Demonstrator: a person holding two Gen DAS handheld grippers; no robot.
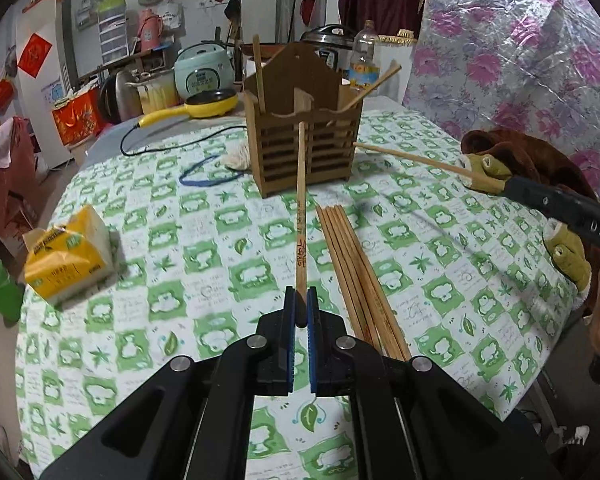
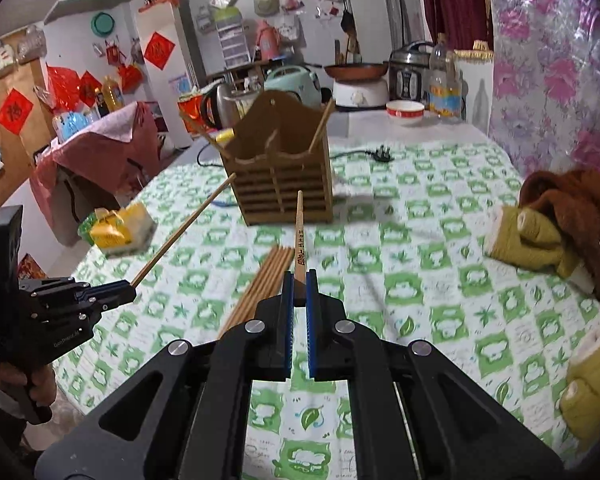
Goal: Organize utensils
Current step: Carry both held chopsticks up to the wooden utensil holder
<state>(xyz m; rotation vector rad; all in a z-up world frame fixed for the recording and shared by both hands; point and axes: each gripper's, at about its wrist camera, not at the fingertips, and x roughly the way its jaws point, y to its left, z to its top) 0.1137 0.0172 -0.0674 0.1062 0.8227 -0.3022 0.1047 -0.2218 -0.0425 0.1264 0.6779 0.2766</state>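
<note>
- Round table w/ green-and-white checked cloth (image 1: pixel 148 280) fills both views; everything for the task sits on it.
- Brown slatted wooden utensil caddy w/ peaked back board (image 1: pixel 306 152) stands upright near the table's middle, well ahead of both grippers. A few sticks already lean in it: at least one in the left compartment, one in the right.
- Loose bundle of brown wooden chopsticks (image 1: pixel 356 276) lies flat on the cloth between caddy and the person, roughly parallel, touching each other. Several still to sort.
- Left gripper (image 1: pixel 300 308), black w/ blue pads: clamped on the thick end of one printed wooden chopstick (image 1: pixel 301 208), tip aimed fwd at the caddy front, lifted off the cloth.
- Right gripper (image 2: pixel 299 292), same build: pinching a second printed wooden chopstick (image 2: pixel 299 240) by its thick end, tip also toward the caddy; seen from the left wrist cam it comes in from the right side, stick near-level.
- Step in hand, as I read it: transport — both sticks picked, neither in the caddy yet.
- Next move prob needs: raise each tip above the caddy rim, tilt stick toward vertical, line up over one compartment, then let go. Sticks are thin and long, so a shallow angle could hit the slats or nudge the light caddy.
- Off-task: yellow tissue pack (image 1: pixel 70 256) at left; brown plush toy w/ olive paws (image 2: pixel 556 220) at right edge.
</note>
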